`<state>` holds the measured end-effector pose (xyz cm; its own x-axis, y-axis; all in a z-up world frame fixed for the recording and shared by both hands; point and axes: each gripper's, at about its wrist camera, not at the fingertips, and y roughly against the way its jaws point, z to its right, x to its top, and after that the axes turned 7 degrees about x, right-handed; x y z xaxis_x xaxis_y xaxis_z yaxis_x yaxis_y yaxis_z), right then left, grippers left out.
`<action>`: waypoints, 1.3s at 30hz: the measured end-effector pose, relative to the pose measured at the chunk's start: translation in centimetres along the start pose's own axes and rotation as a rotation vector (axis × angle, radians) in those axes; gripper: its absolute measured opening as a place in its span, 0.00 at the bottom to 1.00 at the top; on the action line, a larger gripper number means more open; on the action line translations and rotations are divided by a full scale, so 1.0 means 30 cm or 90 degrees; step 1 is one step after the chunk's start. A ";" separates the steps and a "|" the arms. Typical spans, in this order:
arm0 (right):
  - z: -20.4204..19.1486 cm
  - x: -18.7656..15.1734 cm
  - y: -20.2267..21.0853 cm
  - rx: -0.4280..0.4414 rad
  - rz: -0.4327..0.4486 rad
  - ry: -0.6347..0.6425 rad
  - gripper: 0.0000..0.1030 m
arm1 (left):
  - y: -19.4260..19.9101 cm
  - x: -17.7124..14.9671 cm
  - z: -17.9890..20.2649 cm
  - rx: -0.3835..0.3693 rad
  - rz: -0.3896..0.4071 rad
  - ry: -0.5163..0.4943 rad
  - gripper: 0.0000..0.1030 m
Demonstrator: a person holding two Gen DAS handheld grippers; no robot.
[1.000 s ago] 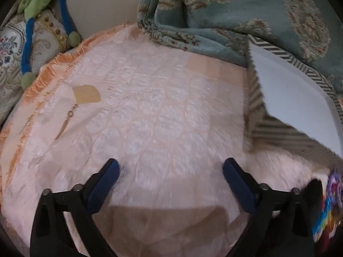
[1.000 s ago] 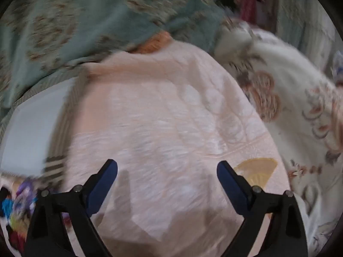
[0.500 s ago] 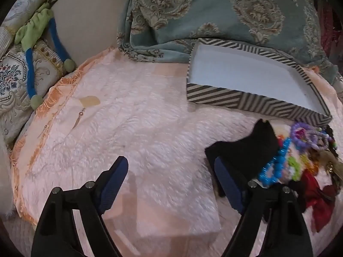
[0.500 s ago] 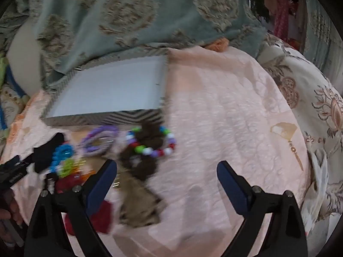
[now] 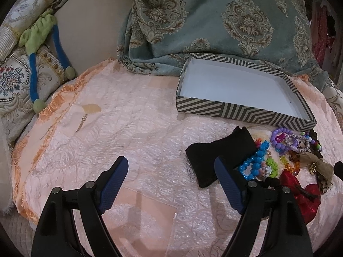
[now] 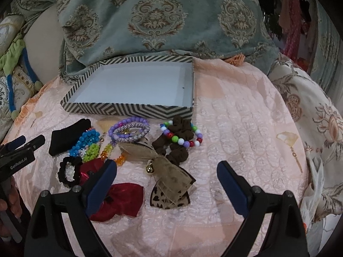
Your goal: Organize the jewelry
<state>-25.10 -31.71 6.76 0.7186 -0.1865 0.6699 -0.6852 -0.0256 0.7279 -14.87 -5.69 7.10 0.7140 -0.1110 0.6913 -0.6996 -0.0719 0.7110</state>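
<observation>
An empty zigzag-striped box (image 5: pixel 235 109) (image 6: pixel 133 109) with a white inside lies at the back of the peach quilt. In front of it is a pile: a black pouch (image 5: pixel 220 154) (image 6: pixel 66 137), blue beads (image 5: pixel 253 165) (image 6: pixel 85 141), purple bracelets (image 5: pixel 283 139) (image 6: pixel 128 128), a brown scrunchie (image 6: pixel 178 126) ringed by a multicolour bead bracelet (image 6: pixel 193 142), a tan bow (image 6: pixel 171 177), a red bow (image 6: pixel 122 199) and a black scrunchie (image 6: pixel 68 171). My left gripper (image 5: pixel 170 165) hangs open just left of the pouch. My right gripper (image 6: pixel 167 167) hangs open above the tan bow.
A teal damask blanket (image 6: pixel 154 17) rises behind the box. An embroidered cushion (image 5: pixel 15 85) with a green and blue toy (image 5: pixel 40 32) lies left. Floral bedding (image 6: pixel 317 128) lies right. The quilt's fringed edge (image 5: pixel 19 171) runs along the left. A hand (image 6: pixel 8 203) holds the left gripper.
Both views have pulled back and swung toward the middle, so the striped box and the jewelry pile now show whole. Both grippers have stayed open.
</observation>
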 end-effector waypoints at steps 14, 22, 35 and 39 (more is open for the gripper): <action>-0.025 -0.003 -0.023 -0.004 -0.009 0.024 0.94 | -0.017 0.001 -0.016 -0.005 -0.008 0.006 0.67; -0.024 0.001 -0.028 -0.008 -0.006 0.026 0.94 | -0.026 0.004 -0.014 -0.017 -0.018 0.015 0.67; -0.033 0.028 0.011 -0.026 0.004 0.018 0.94 | 0.027 0.014 -0.004 -0.033 -0.022 0.023 0.67; -0.045 0.036 0.044 -0.023 0.011 0.017 0.94 | 0.065 0.017 -0.001 -0.041 -0.017 0.023 0.67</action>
<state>-25.07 -30.62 8.65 0.7104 -0.1595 0.6854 -0.6929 0.0121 0.7210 -15.88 -5.84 8.85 0.7337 -0.0734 0.6755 -0.6779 -0.0097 0.7351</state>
